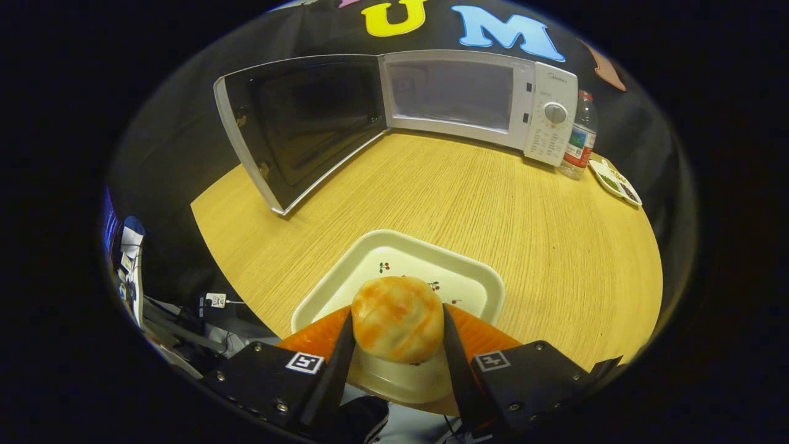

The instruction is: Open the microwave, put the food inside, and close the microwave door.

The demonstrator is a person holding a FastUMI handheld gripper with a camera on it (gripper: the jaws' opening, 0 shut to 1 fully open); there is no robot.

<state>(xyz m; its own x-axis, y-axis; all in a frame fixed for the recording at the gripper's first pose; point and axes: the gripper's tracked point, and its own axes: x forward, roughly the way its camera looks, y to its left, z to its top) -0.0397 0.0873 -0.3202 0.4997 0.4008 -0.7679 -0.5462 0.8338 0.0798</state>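
Gripper view: looks forward along the tongs, over a round wooden worktop (493, 209) to the microwave.
Tongs: the tongs (398, 327) are closed partway, both fingers pressing on the sides of the bun, one on each side.
Food: a round orange-streaked bun (397, 317), held between the fingers above the near part of a tray; it is roughly as wide as it is long, so no clear long axis shows.
Tray: a cream square tray (468, 271) with small cherry prints, on the worktop under the bun, one corner pointing towards the microwave.
Microwave: a white microwave (456, 98) stands at the far side of the worktop, well beyond the fingers, its long side running left to right and its open mouth facing the tongs.
Door: the microwave door (296, 129) is swung wide open to the left, dark glass facing inward.
Beside the microwave: a plastic bottle (579, 139) just right of it, then a small dish (616, 182) near the worktop edge.
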